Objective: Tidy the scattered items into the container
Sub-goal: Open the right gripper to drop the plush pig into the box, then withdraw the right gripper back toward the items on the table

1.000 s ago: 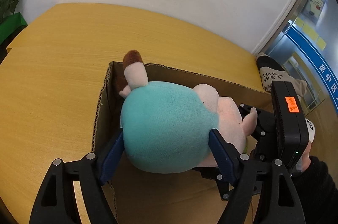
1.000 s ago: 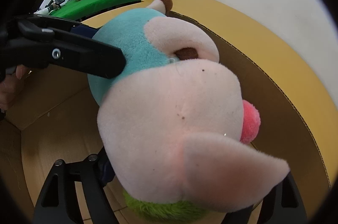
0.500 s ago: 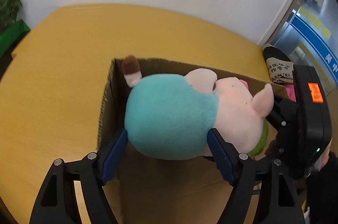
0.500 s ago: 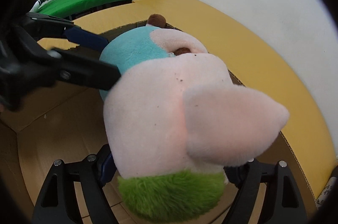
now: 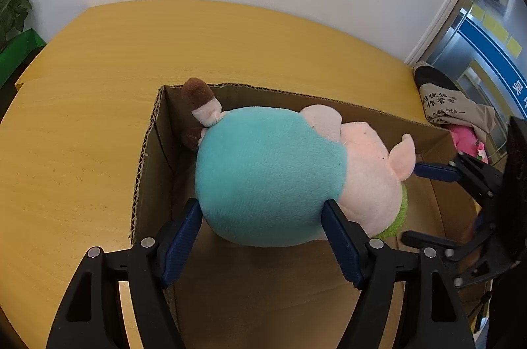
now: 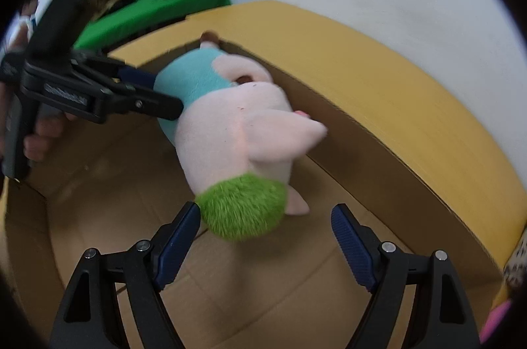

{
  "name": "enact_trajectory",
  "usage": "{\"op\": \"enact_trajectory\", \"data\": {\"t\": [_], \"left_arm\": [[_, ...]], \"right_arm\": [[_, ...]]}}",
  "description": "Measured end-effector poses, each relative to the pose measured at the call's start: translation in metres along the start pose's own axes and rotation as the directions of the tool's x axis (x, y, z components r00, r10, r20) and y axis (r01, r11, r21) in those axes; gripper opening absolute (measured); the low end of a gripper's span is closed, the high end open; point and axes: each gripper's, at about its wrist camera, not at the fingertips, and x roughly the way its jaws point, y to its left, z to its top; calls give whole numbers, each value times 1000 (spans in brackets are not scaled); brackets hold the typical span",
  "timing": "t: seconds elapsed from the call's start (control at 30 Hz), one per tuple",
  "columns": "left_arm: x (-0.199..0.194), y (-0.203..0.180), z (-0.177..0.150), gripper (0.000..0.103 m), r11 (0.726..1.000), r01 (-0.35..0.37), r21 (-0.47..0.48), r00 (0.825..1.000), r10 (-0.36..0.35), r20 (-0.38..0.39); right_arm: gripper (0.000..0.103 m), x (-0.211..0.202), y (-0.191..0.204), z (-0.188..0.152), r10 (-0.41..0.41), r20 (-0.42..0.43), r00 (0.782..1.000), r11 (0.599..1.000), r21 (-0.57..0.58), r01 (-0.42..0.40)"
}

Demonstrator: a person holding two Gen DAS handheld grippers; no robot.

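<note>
A plush pig (image 5: 273, 171) with a teal body, pink head, brown feet and a green tuft lies inside an open cardboard box (image 5: 145, 158) on a yellow wooden table. My left gripper (image 5: 263, 237) is shut on the teal body, its blue pads pressed into both sides. In the right wrist view the pig (image 6: 237, 131) lies on the box floor (image 6: 230, 283). My right gripper (image 6: 263, 237) is open just behind the green tuft, which touches only its left pad; the right pad stands clear. The left gripper also shows in the right wrist view (image 6: 164, 105), and the right gripper shows in the left wrist view (image 5: 428, 204).
The yellow table (image 5: 82, 105) surrounds the box on the left and far sides, ending at a white wall. A folded printed cloth (image 5: 448, 105) and a pink item (image 5: 464, 138) lie beyond the box's right end. Plants stand on a green surface (image 6: 171, 6) behind.
The right gripper has let go of the pig's head, opened and drawn back. The pig has sunk lower into the box, still held by the left gripper.
</note>
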Motion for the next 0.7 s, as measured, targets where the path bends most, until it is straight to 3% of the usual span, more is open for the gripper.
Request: {"op": "enact_trajectory", "data": {"t": [0.07,0.23,0.4,0.6,0.7], "left_arm": [[-8,-8,2,79,1000,-18,7,999,18,35],[-49,-35,-2,87,997,-35,70,991,26,134],[-106,-67,-21,99,992,-45,115,965,13,263],[-166,-91,-65,103,989,-48,141,936,-5,352],[-188,-103,-87,103,988,-44,151,923,-18,384]], "right_arm": [[82,-20,-6,-8,-7,29,1000,999,50,5],[82,-49,36,-19,-61,74,995,991,125,51],[82,-62,80,0,-103,136,985,975,207,73],[82,-122,115,-23,-193,186,963,957,254,143],[82,-138,130,-37,-195,197,961,947,295,131]]}}
